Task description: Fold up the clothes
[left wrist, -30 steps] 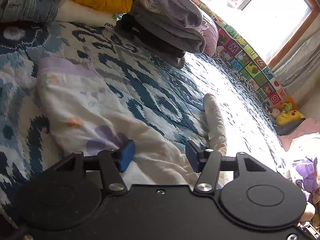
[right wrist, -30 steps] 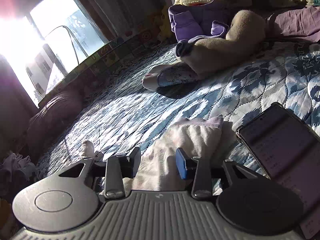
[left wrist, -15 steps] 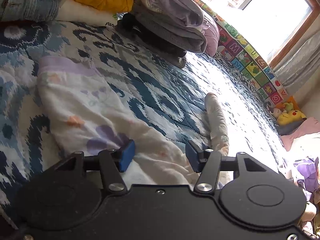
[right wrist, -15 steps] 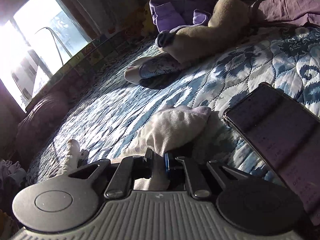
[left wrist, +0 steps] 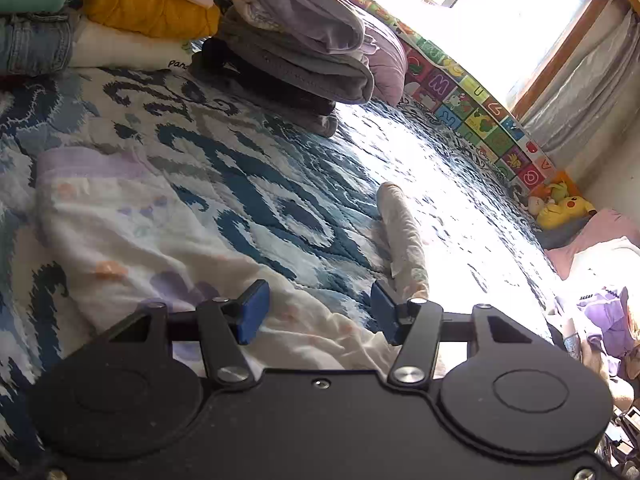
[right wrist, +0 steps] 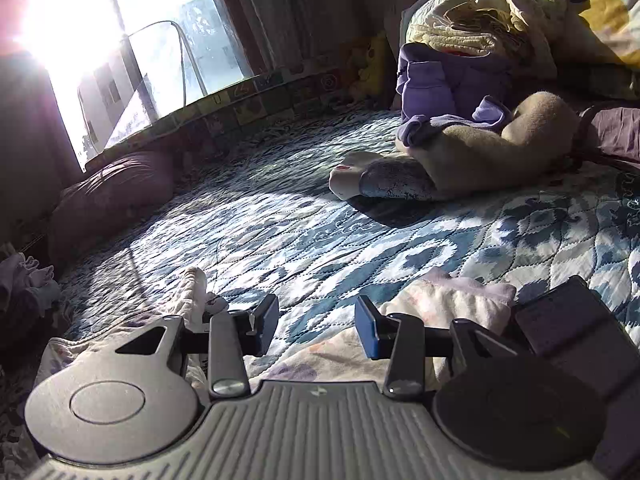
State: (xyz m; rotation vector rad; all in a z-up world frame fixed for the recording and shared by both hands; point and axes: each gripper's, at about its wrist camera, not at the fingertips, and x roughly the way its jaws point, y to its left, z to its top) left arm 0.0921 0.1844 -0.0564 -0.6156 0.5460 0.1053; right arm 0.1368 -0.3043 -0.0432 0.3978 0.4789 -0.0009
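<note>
1. On my left wrist feed, the small white cotton garment with pale purple and orange prints (left wrist: 132,236) lies spread on the blue-and-white patterned quilt (left wrist: 280,184) of the bed, its lilac waistband at about 9 o'clock and its body running down toward 6 o'clock.
2. My left gripper (left wrist: 316,312) has its blue-padded fingers (left wrist: 252,310) wide apart, holding nothing; the garment's lower edge sits between and under them.
3. A narrow pale leg of the garment (left wrist: 404,236) stretches up from beside the right-hand finger toward 1 o'clock.
4. At 12 o'clock I see a stack of folded grey and mauve blankets (left wrist: 304,48), with a mustard-yellow folded cloth (left wrist: 148,10) at 11 o'clock and a yellow plush toy (left wrist: 560,210) at 3 o'clock below the bright window (left wrist: 500,12).
5. On my right wrist feed, the right gripper (right wrist: 316,326) also has its fingers (right wrist: 370,332) spread open and empty, over bare quilt, with printed white fabric just below them.
6. A bunched part of the same white garment (right wrist: 452,300) lies just right of the fingers, touching a dark flat smartphone (right wrist: 576,328) at 4 o'clock.
7. A tan plush toy (right wrist: 500,152) and a purple cloth bundle (right wrist: 444,84) rest at 1 o'clock.
</note>
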